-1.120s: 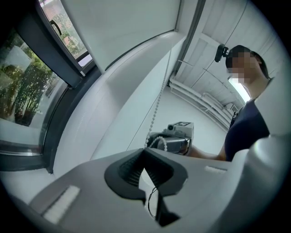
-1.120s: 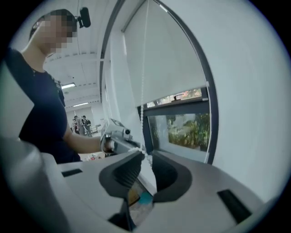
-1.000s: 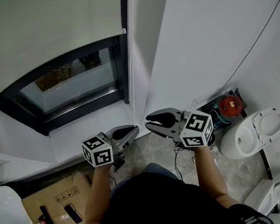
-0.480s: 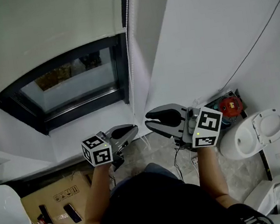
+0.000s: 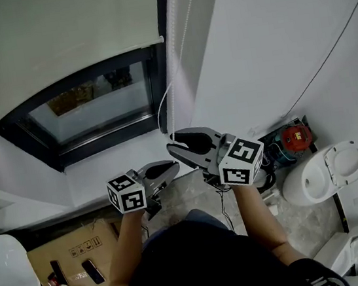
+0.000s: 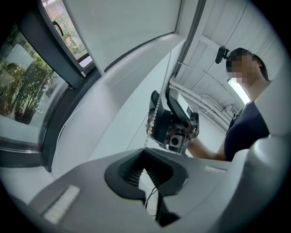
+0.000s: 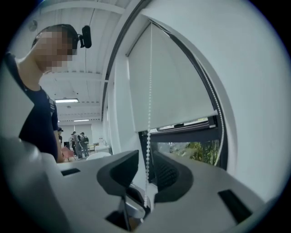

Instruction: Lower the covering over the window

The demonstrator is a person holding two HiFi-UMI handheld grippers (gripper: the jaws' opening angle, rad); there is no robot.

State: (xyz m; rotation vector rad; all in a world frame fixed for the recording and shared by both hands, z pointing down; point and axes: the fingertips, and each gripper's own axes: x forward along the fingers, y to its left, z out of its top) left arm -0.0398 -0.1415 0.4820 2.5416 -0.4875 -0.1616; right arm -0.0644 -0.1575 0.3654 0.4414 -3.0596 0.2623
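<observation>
Bead chain [image 6: 150, 127] lower end hidden behind closed left gripper [image 6: 144, 151].

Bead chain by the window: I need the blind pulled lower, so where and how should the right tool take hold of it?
Grip the bead chain on its straight hanging run, coming in level from the room side so the pads close across the beads. It hangs thin and vertical inside the right tool, whose jaws have just been opening and don't pinch it.
</observation>
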